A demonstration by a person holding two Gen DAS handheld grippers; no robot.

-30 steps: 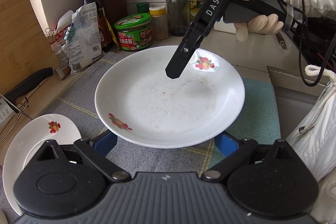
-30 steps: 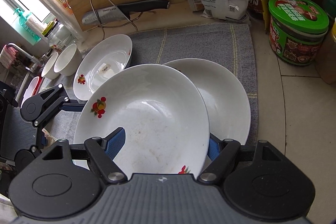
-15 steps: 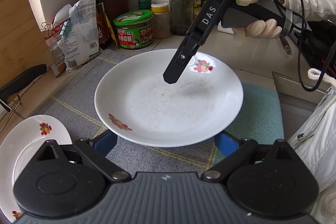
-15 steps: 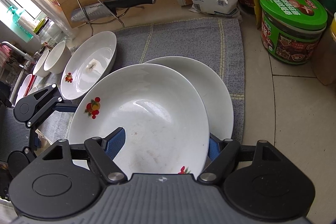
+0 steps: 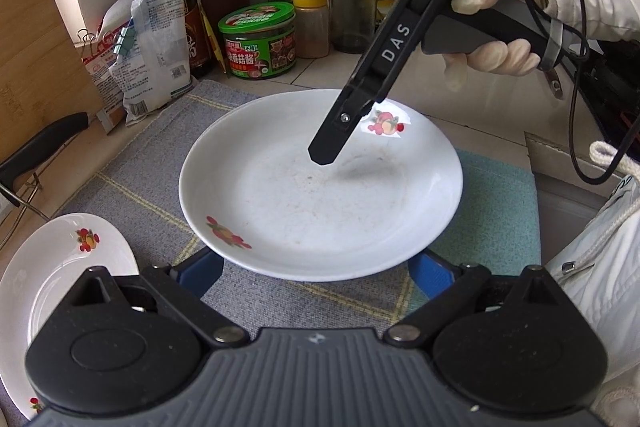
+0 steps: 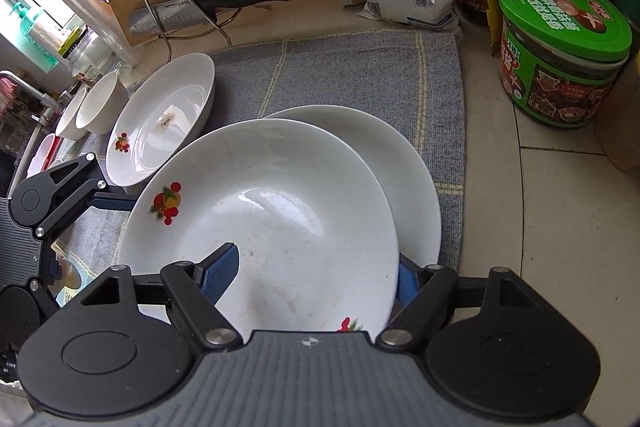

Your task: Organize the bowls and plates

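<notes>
The plate [image 5: 320, 195], in the left wrist view, hangs above the grey mat [image 5: 152, 163], rim clamped by the right gripper [image 5: 325, 155], the left gripper [image 5: 316, 269] spread beneath it; in the right wrist view it tilts over a second plate [image 6: 404, 179].

Against the green-lidded jar [image 6: 564, 51], the held plate [image 6: 260, 227] now covers more of the white plate [image 6: 408, 179] lying under it on the grey mat [image 6: 340, 75], so less of that lower plate peeks out on the jar side, and the smaller fruit-print plate [image 5: 60, 275] shows more fully in the left wrist view
</notes>
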